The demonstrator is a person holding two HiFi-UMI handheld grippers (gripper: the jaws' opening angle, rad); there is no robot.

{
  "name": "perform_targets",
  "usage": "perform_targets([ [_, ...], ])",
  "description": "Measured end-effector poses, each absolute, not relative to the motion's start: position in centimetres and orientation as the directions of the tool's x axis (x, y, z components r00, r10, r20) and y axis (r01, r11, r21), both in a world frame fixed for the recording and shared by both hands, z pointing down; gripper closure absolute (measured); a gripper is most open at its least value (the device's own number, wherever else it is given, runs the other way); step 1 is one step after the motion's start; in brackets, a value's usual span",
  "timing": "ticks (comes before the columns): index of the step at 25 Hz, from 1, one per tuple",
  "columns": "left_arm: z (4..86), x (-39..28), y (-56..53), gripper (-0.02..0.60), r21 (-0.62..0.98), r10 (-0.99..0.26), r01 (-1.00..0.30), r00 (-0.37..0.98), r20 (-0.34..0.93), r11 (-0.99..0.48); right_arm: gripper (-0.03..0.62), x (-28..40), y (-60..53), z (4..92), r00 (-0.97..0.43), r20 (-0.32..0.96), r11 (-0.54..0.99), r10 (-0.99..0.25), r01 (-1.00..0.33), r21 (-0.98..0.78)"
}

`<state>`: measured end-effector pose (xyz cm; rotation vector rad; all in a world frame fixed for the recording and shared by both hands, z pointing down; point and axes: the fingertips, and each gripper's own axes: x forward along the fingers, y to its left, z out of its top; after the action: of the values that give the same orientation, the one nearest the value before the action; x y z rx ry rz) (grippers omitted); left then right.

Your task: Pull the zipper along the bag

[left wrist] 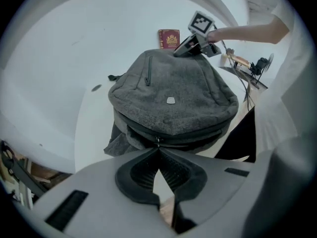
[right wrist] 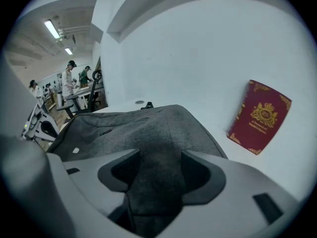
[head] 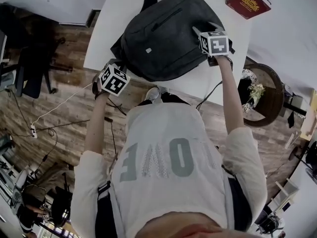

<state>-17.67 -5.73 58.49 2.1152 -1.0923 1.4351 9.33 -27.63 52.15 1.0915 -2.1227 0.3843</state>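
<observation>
Left claw (left wrist: 158,148): pinching zipper pull (left wrist: 158,140), near edge of bag (left wrist: 173,93).
Right claw (right wrist: 159,158): clamping the bag's far fabric.
Zipper (left wrist: 198,134): runs sideways along the bag's near edge.

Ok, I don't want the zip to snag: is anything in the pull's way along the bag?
Nothing visible. The left tongs are shut on the zipper pull, and the zipper track runs bare both ways. The right tongs grip the far end of the backpack, away from the pull; the book lies apart.
</observation>
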Motion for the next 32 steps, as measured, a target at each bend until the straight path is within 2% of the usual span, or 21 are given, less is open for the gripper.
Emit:
perform_targets([
  [5,58.8,-20.1,-12.3,0.557,-0.218,-0.413,-0.694,0.126,0.902,-0.686,0.346,12.0,-23.2,52.4,-0.295,0.713,0.527,-0.636,-0.841,0.121],
  [9,58.9,-20.3,-17.1,0.557,-0.26,-0.412,-0.629,0.105,0.905,-0.733,0.426,12.5,-20.0,52.7,-0.277,0.725,0.513,-0.63,-0.85,0.122],
  [12,58.8,-20.0,-20.1,0.557,-0.288,-0.411,-0.584,0.087,0.907,-0.759,0.444,12.1,-18.8,52.6,-0.293,0.729,0.525,-0.618,-0.845,0.105],
  [13,58.7,-20.0,-20.7,0.557,-0.29,-0.407,-0.571,0.086,0.909,-0.768,0.434,11.3,-18.3,52.3,-0.326,0.731,0.555,-0.6,-0.828,0.086],
  [15,58.7,-20.0,-21.3,0.557,-0.264,-0.383,-0.556,0.108,0.917,-0.788,0.291,8.0,-16.5,51.6,-0.456,0.722,0.663,-0.521,-0.749,0.005],
  [17,58.5,-20.0,-21.2,0.557,-0.213,-0.353,-0.556,0.155,0.923,-0.803,0.28,3.5,-13.8,52.0,-0.565,0.719,0.79,-0.405,-0.612,-0.035],
  [18,58.3,-19.9,-21.1,0.557,-0.191,-0.343,-0.56,0.178,0.922,-0.806,0.271,1.9,-12.6,53.0,-0.563,0.741,0.839,-0.366,-0.544,0.001],
  [20,58.0,-19.7,-20.8,0.557,-0.178,-0.336,-0.559,0.192,0.922,-0.81,0.263,0.6,-11.8,55.0,-0.507,0.781,0.884,-0.364,-0.453,0.117],
  [29,55.5,-19.2,-19.4,0.557,-0.24,-0.341,-0.458,0.152,0.928,-0.856,0.263,0.9,-12.8,55.4,-0.512,0.74,0.857,-0.436,-0.488,0.167],
  [32,55.1,-19.2,-18.4,0.557,-0.283,-0.341,-0.362,0.107,0.934,-0.888,0.263,1.0,-12.8,55.5,-0.522,0.731,0.864,-0.438,-0.468,0.184],
])
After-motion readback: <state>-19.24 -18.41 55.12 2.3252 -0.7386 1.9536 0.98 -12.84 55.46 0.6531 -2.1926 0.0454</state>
